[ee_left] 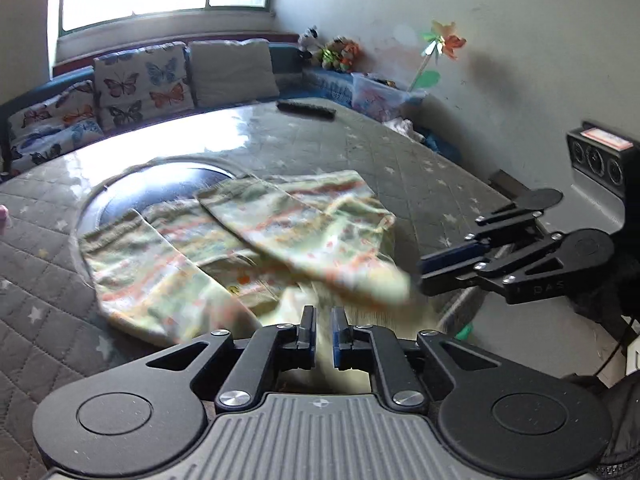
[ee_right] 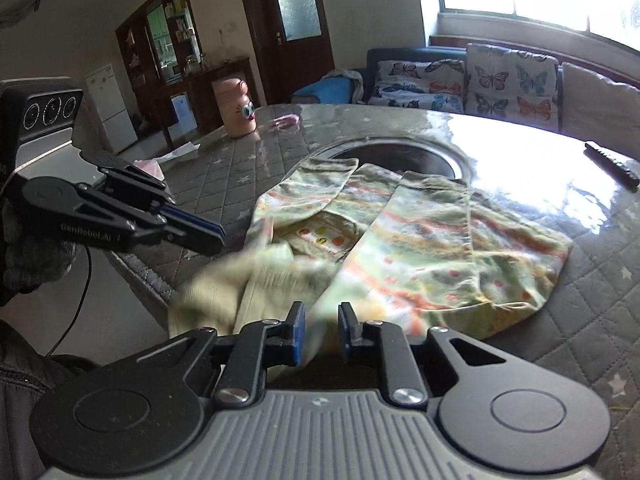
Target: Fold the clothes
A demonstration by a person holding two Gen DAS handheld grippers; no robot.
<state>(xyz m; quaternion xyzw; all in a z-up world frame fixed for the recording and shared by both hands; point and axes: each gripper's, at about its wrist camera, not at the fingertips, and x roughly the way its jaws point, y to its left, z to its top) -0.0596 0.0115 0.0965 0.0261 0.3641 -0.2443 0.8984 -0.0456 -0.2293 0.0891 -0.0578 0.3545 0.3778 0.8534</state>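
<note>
A pale green patterned garment (ee_left: 224, 248) lies on the quilted table (ee_left: 48, 280), its two sleeves folded across the body. It also shows in the right wrist view (ee_right: 420, 248). My left gripper (ee_left: 323, 320) holds the blurred near hem between its narrowly parted fingers. It also shows in the right wrist view (ee_right: 208, 236), at the garment's left edge. My right gripper (ee_right: 322, 322) has the near hem between its fingers. It also shows in the left wrist view (ee_left: 424, 272), shut at the garment's right edge. The hem edge is blurred by motion.
A dark round inset (ee_left: 168, 184) sits in the table under the garment's far end. A black remote (ee_left: 306, 110) lies at the far edge. A pink toy jar (ee_right: 236, 108) stands on the far left. A sofa with butterfly cushions (ee_left: 140, 80) lines the window wall.
</note>
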